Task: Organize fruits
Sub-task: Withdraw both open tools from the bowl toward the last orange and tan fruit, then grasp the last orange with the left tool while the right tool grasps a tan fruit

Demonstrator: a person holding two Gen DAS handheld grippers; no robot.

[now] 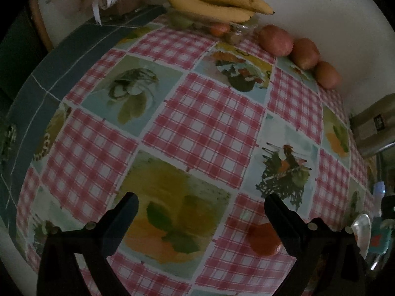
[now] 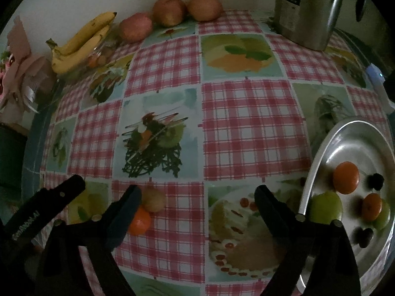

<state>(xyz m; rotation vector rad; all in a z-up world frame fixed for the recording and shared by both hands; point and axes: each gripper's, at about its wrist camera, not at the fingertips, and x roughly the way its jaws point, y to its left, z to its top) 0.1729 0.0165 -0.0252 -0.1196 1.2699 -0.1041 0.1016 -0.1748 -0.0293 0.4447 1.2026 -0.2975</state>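
Both claws gaping, nothing gripped. Left gripper [image 1: 201, 203] wide apart over bare tablecloth [image 1: 209, 113], pointed steeply down; small orange [image 1: 264, 240] lying just inside its right-hand finger, partly hidden behind it, not pinched. Right gripper [image 2: 197, 197] likewise spread wide, jaws empty; same orange [image 2: 139, 219] + a small yellowish fruit [image 2: 154, 199] touching each other just outside its left finger, the orange partly tucked behind that finger. Left claw's tip visible further left of those two in the right wrist view. Off to the right gripper's right — steel tray [image 2: 318, 157], already holding two oranges, two green fruits, and approx three dark small ones (plums or grapes, too dim to tell). So sorting partly done, by the look of it. Farther ahead of both claws, at the wall: bananas [image 1: 217, 1] lying over a clear container w/ more small fruit inside, then three apples [image 2: 170, 9] in a row beside it, untouched. Metal flask [image 2: 306, 12] ahead-right, not part of the job. Left to do, as judged: the loose orange + yellowish fruit nearest the claws, then prob. apples, bananas and container contents — most of the big fruit not yet on the tray.
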